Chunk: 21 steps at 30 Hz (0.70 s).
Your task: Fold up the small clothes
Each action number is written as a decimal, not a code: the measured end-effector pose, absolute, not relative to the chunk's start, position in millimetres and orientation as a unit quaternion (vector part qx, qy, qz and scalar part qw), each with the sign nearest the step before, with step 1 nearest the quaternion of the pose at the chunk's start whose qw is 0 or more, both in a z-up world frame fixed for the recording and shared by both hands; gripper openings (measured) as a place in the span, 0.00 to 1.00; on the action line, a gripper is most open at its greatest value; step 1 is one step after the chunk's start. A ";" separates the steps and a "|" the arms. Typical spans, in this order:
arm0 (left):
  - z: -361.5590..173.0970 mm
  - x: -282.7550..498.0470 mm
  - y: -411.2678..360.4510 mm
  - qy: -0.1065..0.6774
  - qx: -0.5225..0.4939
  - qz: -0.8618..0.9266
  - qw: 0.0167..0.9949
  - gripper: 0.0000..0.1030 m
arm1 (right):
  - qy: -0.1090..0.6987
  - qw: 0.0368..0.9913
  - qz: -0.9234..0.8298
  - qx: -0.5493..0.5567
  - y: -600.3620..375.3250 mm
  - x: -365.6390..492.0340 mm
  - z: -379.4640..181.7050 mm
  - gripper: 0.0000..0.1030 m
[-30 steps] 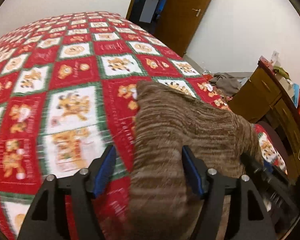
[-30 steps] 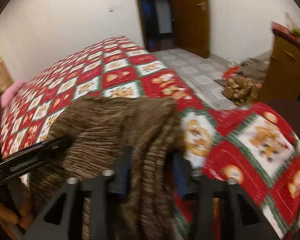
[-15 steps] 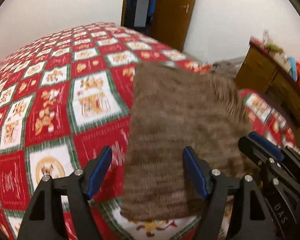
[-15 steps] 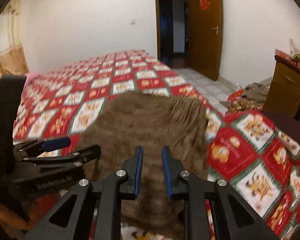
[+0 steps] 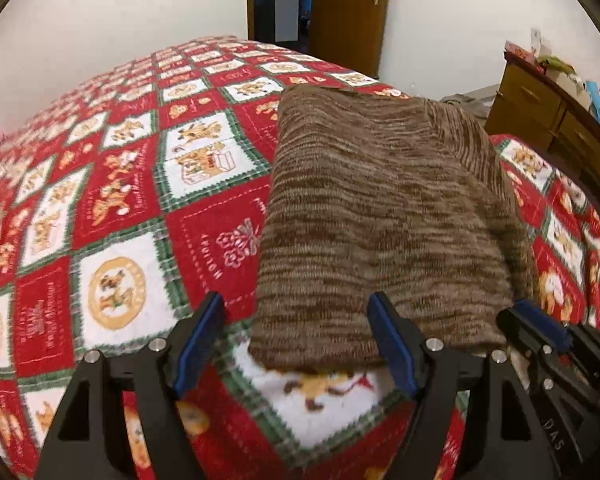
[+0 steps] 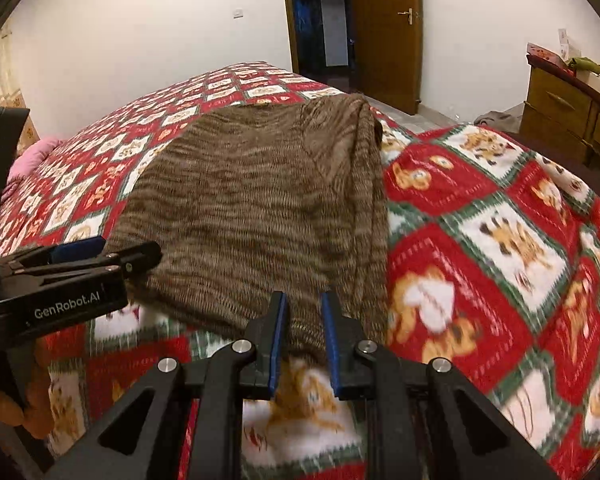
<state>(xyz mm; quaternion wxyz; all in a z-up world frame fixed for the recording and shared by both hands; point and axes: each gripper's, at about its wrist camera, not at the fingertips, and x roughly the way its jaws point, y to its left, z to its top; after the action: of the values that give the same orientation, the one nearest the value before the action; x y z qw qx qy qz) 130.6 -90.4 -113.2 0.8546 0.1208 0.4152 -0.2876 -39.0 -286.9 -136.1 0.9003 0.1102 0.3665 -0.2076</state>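
Note:
A brown knitted sweater (image 5: 384,216) lies folded into a rectangle on the red patterned blanket (image 5: 112,200); it also shows in the right wrist view (image 6: 256,208). My left gripper (image 5: 296,316) is wide open, just short of the sweater's near edge, holding nothing. My right gripper (image 6: 304,312) has its jaws a narrow gap apart at the sweater's near right corner, gripping nothing. The left gripper shows at the left of the right wrist view (image 6: 100,252), and the right gripper at the lower right of the left wrist view (image 5: 540,320).
The bed's right edge drops to a tiled floor with a heap of clothes (image 6: 496,120). A wooden dresser (image 5: 548,108) stands at the right. A wooden door (image 6: 384,32) and a dark doorway are at the back. A pink item (image 6: 32,156) lies at the far left.
The right gripper let go of the sweater a second ago. Both grippers have drawn back toward the near edge, and the sweater now lies flat and folded.

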 end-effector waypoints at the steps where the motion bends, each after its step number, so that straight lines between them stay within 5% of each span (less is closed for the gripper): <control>1: -112.1 126.3 -88.8 0.410 0.128 -0.285 0.857 0.75 | 0.368 0.899 -0.209 0.111 -286.0 -40.1 -136.3 0.17; 13: -122.9 90.0 -61.8 0.446 0.160 -0.255 0.842 0.77 | 0.400 0.871 -0.226 0.171 -262.2 -78.0 -137.8 0.22; 16: -123.6 82.2 -53.1 0.459 0.152 -0.253 0.838 0.78 | 0.403 0.865 -0.241 0.179 -261.4 -79.9 -132.0 0.38; 18: -123.6 78.0 -49.9 0.464 0.154 -0.247 0.837 0.78 | 0.392 0.867 -0.248 0.180 -257.6 -85.0 -124.6 0.59; 21: -121.6 72.9 -44.2 0.474 0.153 -0.240 0.833 0.78 | 0.385 0.870 -0.264 0.157 -249.0 -88.9 -115.2 0.63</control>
<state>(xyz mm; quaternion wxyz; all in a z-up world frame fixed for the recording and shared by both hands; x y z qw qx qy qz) 72.9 -44.2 -121.6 0.8335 0.1529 0.4738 -0.2397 -88.9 -249.0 -115.2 0.8704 0.1567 0.3853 -0.2636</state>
